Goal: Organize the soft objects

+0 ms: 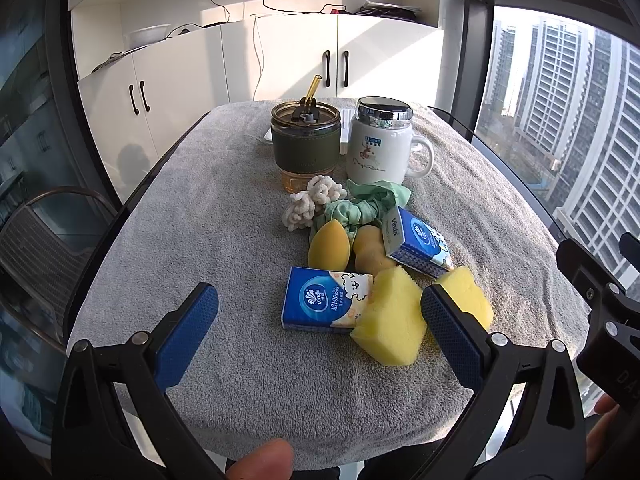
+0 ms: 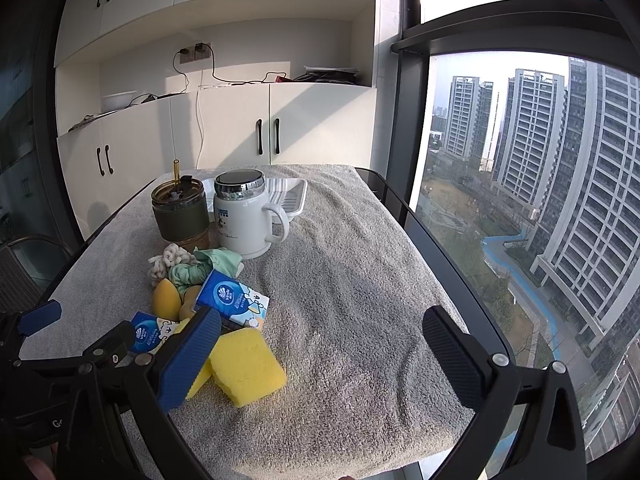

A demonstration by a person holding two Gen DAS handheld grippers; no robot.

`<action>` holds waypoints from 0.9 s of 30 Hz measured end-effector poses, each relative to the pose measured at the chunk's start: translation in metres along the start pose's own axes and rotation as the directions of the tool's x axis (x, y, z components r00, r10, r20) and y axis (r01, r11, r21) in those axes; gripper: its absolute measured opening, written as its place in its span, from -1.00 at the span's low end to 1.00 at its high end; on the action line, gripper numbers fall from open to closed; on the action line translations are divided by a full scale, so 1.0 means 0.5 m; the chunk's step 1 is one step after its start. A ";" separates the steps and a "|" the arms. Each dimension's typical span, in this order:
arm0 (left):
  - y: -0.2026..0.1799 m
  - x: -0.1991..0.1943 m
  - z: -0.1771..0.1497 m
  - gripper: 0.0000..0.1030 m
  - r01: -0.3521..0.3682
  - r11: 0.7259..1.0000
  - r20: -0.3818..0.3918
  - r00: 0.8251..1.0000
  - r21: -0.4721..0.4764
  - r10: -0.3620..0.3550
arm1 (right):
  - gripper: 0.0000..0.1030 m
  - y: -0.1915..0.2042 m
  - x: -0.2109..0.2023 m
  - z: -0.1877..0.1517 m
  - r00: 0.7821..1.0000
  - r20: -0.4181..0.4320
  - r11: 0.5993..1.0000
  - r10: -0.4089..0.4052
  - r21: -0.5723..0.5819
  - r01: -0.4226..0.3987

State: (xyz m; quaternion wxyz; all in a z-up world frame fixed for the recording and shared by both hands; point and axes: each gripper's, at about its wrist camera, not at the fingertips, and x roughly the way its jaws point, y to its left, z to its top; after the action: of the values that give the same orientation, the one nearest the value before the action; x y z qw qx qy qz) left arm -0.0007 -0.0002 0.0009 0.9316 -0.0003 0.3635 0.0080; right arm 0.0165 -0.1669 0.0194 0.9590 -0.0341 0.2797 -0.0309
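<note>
A heap of soft things lies mid-table: two yellow sponges [image 1: 390,320] [image 2: 248,364], two blue tissue packs [image 1: 320,302] [image 1: 418,242] [image 2: 234,296], two yellow makeup sponges [image 1: 329,246] [image 2: 166,300], a green scrunchie [image 1: 370,204] [image 2: 192,270] and a white fluffy scrunchie [image 1: 310,202] [image 2: 170,260]. My left gripper [image 1: 320,328] is open and empty, held above the near tissue pack and sponge. My right gripper [image 2: 322,354] is open and empty, to the right of the heap over bare towel.
A grey towel [image 1: 224,272] [image 2: 360,280] covers the table. A green-sleeved tumbler with straw [image 1: 306,142] [image 2: 180,212] and a white lidded mug [image 1: 380,144] [image 2: 244,216] stand behind the heap. A white tray [image 2: 290,196] sits at the back. White cabinets and a window lie beyond.
</note>
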 end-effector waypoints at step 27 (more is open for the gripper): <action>0.003 0.002 -0.001 1.00 0.002 1.000 -0.004 1.000 -0.001 -0.002 | 1.00 0.000 0.001 0.001 1.000 -0.002 1.000 0.001 -0.001 -0.001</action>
State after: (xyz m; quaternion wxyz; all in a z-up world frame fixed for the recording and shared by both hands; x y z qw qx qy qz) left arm -0.0003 0.0013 -0.0003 0.9309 -0.0012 0.3652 0.0073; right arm 0.0172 -0.1670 0.0194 0.9587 -0.0342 0.2807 -0.0302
